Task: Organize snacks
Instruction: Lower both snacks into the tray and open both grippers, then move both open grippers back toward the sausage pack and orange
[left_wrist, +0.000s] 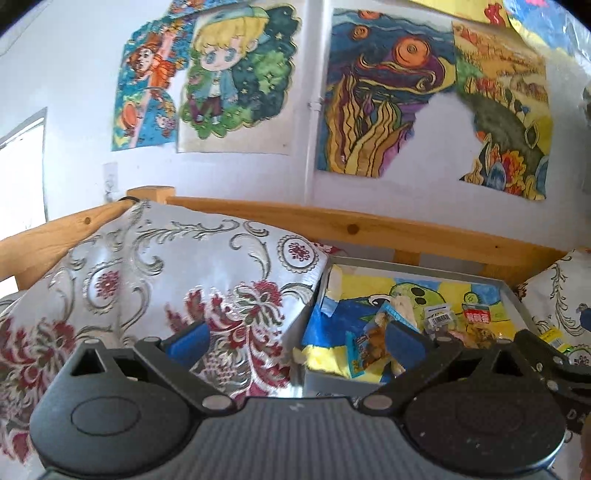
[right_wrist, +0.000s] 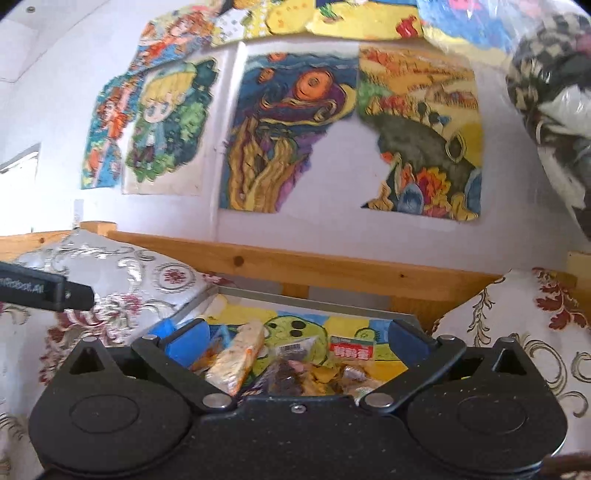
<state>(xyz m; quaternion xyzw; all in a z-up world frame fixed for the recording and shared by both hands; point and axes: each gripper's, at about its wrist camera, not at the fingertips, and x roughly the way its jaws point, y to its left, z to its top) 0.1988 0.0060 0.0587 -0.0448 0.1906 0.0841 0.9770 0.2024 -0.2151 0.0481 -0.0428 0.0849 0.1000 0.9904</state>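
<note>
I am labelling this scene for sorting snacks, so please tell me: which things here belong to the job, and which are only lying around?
Belong to the job:
- grey tray
- long orange-white snack pack
- red-label packet
- barcode packet
- left gripper, open
- right gripper, open

Only lying around:
- floral cushions
- wooden rail
- wall drawings

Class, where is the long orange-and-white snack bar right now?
In the right wrist view, the snack bar lies tilted in the grey tray, left of centre, beside the gripper's left blue finger pad.
</note>
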